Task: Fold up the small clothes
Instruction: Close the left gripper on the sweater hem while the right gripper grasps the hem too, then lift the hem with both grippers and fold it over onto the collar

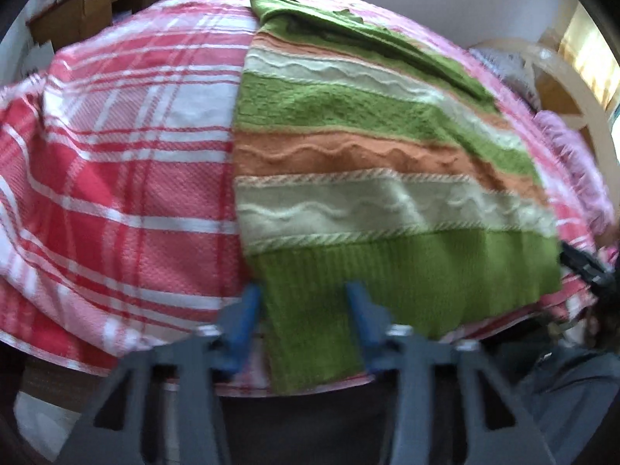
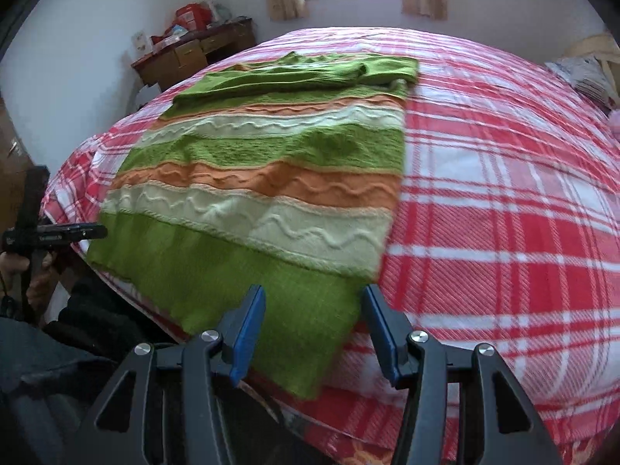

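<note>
- The striped sweater [image 2: 267,178] lies flat on the plaid bedspread [image 2: 503,193], green hem toward the person, sleeves already laid across the chest at 12 o'clock.
- By my read the side folds are done and this is the grab for the bottom-to-top fold: both tools are at the hem corners.
- Left gripper [image 1: 304,298]: its blue pads straddle the hem's left corner, with green ribbing between them. There is visible space between the pads, and the picture is blurred, so I cannot tell whether they are biting the knit yet.
- Right gripper [image 2: 316,302]: jaws spread, the hem's right corner between them at 12 o'clock. The left pad [image 2: 248,333] sits over the green and the right one is off on the plaid. Nothing is pinched.
- In the right wrist view, the other tool and the hand [image 2: 23,271] on it show at 9 o'clock, by the hem's far corner.
- Next, I'd say the right jaws need to settle onto the corner and clamp both layers, and the left needs a confirmed grip.
- Then both should lift together and carry the hem toward the collar at 12 o'clock, keeping the edge level so the stripes stack square.
- Risk: thick knit slipping from a shallow pinch, or the bedspread getting caught along with it.
</note>
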`<state>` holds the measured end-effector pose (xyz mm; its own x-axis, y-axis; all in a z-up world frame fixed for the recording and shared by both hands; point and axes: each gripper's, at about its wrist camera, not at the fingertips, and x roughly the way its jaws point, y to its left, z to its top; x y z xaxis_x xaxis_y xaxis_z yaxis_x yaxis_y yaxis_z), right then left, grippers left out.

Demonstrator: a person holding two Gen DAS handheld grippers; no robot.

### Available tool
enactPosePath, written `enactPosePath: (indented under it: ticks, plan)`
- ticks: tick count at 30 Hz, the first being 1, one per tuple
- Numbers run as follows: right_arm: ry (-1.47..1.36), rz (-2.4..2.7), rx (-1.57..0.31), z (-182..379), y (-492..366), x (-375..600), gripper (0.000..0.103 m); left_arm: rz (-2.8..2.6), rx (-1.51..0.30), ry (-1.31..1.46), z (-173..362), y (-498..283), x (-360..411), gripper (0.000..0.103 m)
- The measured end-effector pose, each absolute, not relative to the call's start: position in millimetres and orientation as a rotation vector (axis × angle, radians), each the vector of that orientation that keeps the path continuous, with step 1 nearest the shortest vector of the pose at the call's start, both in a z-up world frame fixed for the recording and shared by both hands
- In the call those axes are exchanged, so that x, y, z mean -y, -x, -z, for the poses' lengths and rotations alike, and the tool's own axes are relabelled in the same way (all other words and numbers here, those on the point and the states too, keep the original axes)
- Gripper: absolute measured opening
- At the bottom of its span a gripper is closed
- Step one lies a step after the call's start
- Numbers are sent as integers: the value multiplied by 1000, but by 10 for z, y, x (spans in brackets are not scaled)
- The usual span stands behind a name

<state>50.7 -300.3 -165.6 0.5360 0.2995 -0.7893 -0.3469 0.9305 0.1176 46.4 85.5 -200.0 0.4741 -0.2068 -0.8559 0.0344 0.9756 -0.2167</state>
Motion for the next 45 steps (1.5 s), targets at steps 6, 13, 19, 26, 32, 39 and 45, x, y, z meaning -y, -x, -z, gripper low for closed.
enactPosePath:
  ticks: [6, 13, 19, 26, 32, 39, 45]
  plan:
    - [28, -374, -940, 1667, -461, 3128, 54, 204, -1032, 191, 1869, -441, -883, 10]
    - [-44, -458, -980, 1721, -440, 3103, 53, 258, -958, 251, 1686, -386, -957, 10]
    - [-16, -442, -985, 1787, -422, 3044, 40, 316, -904, 336, 1595, -422, -973, 10]
    - [-73, -480, -990, 1802, -438, 3120, 9, 341, -845, 372, 1456, -410, -991, 9]
    - [-135, -538, -840, 1474, -341, 3166, 5, 339, -798, 396, 1377, -407, -1064, 9]
    - [-177, -559, -733, 1111, -333, 3238, 4, 370, -766, 440, 1246, -471, -1071, 8]
    - [-202, -588, -643, 761, -439, 3268, 4, 354, -708, 370, 1052, -563, -1021, 8]
